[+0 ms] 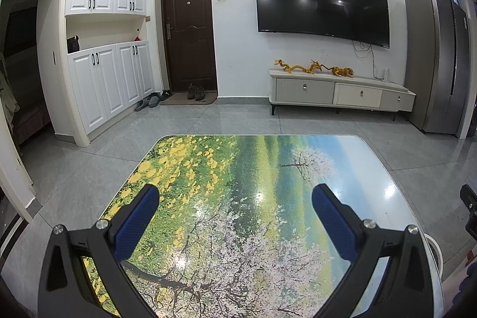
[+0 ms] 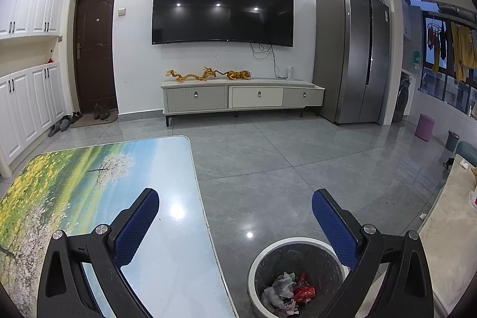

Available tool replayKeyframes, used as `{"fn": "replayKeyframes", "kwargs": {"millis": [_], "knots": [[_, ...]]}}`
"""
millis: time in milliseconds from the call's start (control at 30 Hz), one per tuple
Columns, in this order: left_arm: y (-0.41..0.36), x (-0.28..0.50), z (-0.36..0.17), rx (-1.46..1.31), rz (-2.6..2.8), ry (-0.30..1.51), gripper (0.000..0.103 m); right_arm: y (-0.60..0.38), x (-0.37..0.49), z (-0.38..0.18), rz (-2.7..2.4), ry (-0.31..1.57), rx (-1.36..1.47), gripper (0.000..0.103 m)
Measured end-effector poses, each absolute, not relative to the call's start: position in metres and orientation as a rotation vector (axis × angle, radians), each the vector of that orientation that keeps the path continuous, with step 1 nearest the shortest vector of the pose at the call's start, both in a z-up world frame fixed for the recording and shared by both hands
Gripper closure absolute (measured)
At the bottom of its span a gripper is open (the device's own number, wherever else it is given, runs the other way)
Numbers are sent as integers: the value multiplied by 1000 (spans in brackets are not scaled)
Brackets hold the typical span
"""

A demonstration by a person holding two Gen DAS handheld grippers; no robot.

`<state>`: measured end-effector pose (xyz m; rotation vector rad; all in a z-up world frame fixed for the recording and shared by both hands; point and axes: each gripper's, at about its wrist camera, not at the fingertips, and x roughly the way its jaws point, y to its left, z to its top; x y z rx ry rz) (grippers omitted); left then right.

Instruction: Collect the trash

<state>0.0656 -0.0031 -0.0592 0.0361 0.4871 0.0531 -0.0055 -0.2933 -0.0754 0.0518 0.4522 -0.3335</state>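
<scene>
Right wrist view is showing the right gripper (image 2: 235, 204) spread and carrying nothing above the white-rimmed round bin (image 2: 259, 258) holding crumpled wrappers (image 2: 290, 291), the left gripper (image 1: 235, 204) likewise spread over the landscape-printed glossy tabletop (image 1: 238, 169); likely finishing, sweeping for strays advisable.

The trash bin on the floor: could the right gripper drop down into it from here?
Probably yes. The right gripper is open and empty, the bin sits uncovered just below it beside the table, and nothing lies between them.
</scene>
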Motion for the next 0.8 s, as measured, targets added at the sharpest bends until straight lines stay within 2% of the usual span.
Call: {"fn": "replayKeyframes", "kwargs": {"millis": [800], "knots": [[0, 68, -59, 32, 39, 489, 0, -292, -4, -80, -327, 461, 44, 0]]}}
